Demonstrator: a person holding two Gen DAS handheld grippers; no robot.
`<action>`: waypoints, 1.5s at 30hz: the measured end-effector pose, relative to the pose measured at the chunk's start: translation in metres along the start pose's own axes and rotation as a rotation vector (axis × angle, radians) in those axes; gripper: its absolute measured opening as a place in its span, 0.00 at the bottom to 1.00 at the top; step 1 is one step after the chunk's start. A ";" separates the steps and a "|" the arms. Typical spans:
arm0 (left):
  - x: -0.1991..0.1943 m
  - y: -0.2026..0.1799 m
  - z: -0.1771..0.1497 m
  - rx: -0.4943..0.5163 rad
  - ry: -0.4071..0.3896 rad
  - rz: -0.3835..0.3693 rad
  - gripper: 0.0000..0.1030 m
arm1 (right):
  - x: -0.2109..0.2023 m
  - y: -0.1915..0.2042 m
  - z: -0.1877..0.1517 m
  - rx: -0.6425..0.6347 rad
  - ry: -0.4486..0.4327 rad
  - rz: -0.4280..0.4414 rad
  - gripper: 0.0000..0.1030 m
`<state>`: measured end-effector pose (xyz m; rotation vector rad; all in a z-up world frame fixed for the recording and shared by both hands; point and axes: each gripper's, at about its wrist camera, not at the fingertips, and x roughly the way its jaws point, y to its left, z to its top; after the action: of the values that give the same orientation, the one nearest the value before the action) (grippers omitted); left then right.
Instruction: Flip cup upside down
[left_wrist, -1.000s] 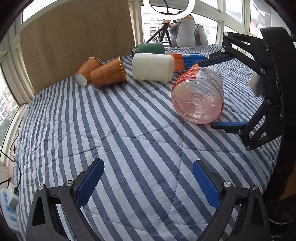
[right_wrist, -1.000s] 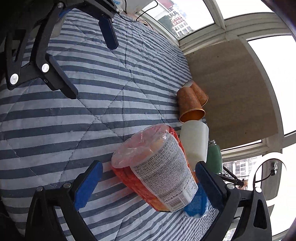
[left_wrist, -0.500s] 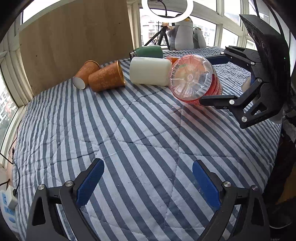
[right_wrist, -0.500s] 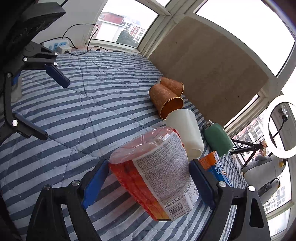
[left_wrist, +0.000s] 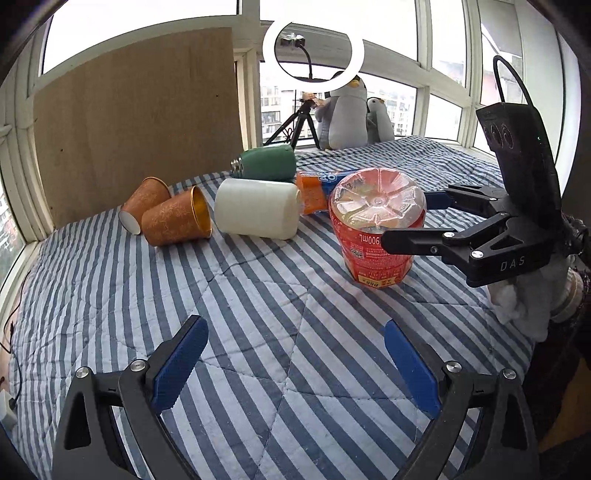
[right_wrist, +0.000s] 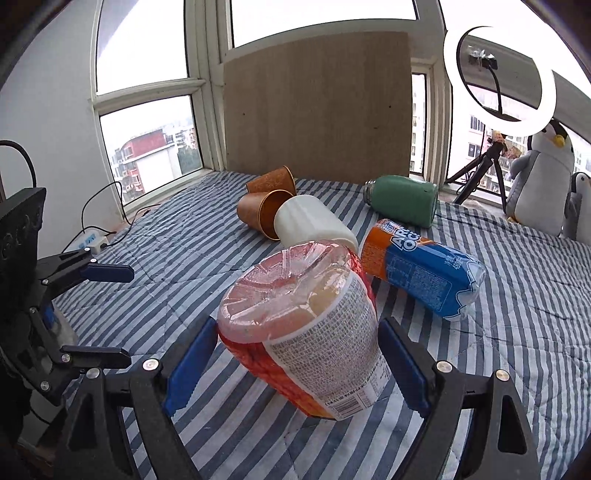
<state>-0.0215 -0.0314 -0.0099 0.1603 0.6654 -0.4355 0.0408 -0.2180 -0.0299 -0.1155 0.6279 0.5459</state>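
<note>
**Mia:** What is the biggest thing here?

**Ben:** The bed (left_wrist: 110, 332) with the striped blanket. Lots of things lie on it. Near the window are a green bottle (left_wrist: 267, 162), a white cup (left_wrist: 256, 212) and two brown cups (left_wrist: 173, 219), all on their sides. An orange and blue bottle (right_wrist: 421, 269) lies there too.

**Mia:** And which cup gets flipped?

**Ben:** I think the red cup (right_wrist: 306, 332) with the clear wrap. The right tool (right_wrist: 295, 365) holds it just over the blanket, in front of the white cup. Its base points up and leans a bit toward the left tool's side. The words on it are upside down.

**Mia:** So is it nearly done?

**Ben:** I think so. It is turned over but not set down flat yet.

**Mia:** How do you do this part well?

**Ben:** Make the cup stand straight, then lower it slowly. The blanket is soft and bumpy, so the rim should sit flat before you let go. Keep away from the white cup and the orange and blue bottle just behind.

**Mia:** Is the right tool squeezing?

**Ben:** Yes. Its jaws have just been closing, and both blue pads (right_wrist: 190, 363) press the cup's sides.

**Mia:** And the left tool (left_wrist: 295, 365)?

**Ben:** It hangs over bare blanket, jaws wide apart, holding nothing.
</note>
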 end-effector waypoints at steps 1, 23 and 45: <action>0.000 -0.004 0.001 -0.003 -0.009 0.003 0.95 | -0.002 0.000 -0.002 0.001 -0.008 -0.004 0.84; -0.022 -0.049 0.006 -0.159 -0.353 0.254 0.99 | -0.102 -0.035 -0.048 0.093 -0.328 -0.391 0.86; -0.015 -0.062 0.003 -0.205 -0.429 0.362 0.99 | -0.108 -0.053 -0.060 0.143 -0.381 -0.544 0.98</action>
<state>-0.0580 -0.0824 0.0015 -0.0109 0.2461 -0.0449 -0.0358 -0.3277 -0.0184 -0.0410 0.2413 -0.0099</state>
